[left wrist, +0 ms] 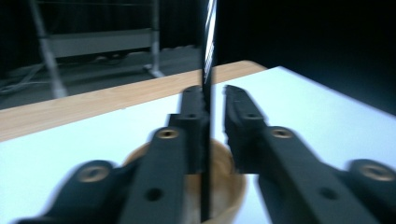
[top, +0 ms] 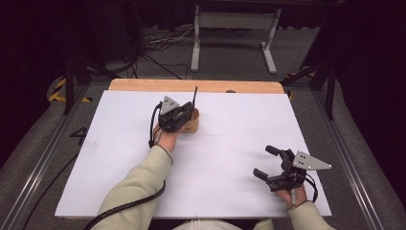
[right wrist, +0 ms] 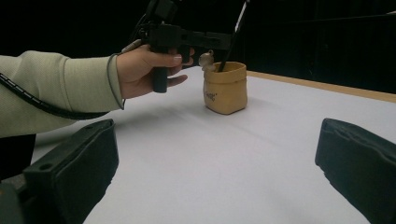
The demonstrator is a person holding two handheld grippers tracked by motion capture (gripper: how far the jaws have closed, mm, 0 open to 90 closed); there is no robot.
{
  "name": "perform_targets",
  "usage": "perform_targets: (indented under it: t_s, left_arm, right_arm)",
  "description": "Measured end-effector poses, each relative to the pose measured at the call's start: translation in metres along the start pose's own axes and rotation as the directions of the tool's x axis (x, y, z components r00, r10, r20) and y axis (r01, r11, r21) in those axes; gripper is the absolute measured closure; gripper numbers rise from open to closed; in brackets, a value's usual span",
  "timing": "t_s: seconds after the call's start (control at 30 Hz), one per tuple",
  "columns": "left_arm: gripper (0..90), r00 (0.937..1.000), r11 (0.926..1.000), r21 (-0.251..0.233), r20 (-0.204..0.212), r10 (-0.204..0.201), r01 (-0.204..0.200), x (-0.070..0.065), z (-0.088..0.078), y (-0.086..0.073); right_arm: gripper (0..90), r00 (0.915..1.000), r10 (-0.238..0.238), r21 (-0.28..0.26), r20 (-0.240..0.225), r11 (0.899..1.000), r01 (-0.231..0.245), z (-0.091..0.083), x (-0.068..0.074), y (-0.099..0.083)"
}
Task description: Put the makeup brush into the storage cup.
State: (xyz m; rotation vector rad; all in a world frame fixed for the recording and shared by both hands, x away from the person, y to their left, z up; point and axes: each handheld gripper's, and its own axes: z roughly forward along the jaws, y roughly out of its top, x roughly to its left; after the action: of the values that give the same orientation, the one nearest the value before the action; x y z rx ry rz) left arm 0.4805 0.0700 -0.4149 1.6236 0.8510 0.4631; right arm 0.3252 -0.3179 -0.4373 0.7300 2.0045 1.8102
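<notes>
Tabletop, covered by a white sheet with a strip of bare wood along its far edge, carries everything here. Beyond that edge stands a pale metal frame on the grey floor.

The person's left arm, in a light green sleeve, reaches forward to the left gripper, which hovers directly over a small tan pot with soft, bag-like sides. Seen from the right gripper view, the pot sits on the sheet just below the left gripper's jaws, which are level with its rim. The jaws stand close together around a thin black rod; one jaw lies against it and a narrow gap shows beside the other, so I cannot tell whether they truly pinch it. The rod's lower end dips into the pot, and its upper part rises, leaning slightly, above the gripper.

The right gripper rests low over the sheet, well apart from the pot and nearer the person, its jaws spread wide with nothing between them.
</notes>
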Motion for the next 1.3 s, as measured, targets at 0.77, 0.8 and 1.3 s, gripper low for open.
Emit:
perform_targets:
  t_s: [0.77,0.8,1.3]
  left_arm:
    - [6.1,0.9767,0.9958,-0.07,0.202,0.072,-0.059,0.004,-0.07,0.018]
    - [5.3,0.9747,0.9966,-0.065,0.214,0.064,-0.051,0.005,-0.075,0.018]
    - [2.0,0.956,0.9955,-0.055,0.279,0.089,-0.077,0.01,-0.122,0.009]
  right_arm:
    - [0.0,0.9999,-0.015,-0.007,0.008,1.0,0.015,0.004,-0.003,0.005]
    - [0.0,0.9998,-0.017,-0.009,0.01,1.0,0.017,0.003,-0.003,0.005]
    - [0.0,0.9994,-0.016,0.003,0.029,1.0,0.016,0.002,-0.006,0.004]
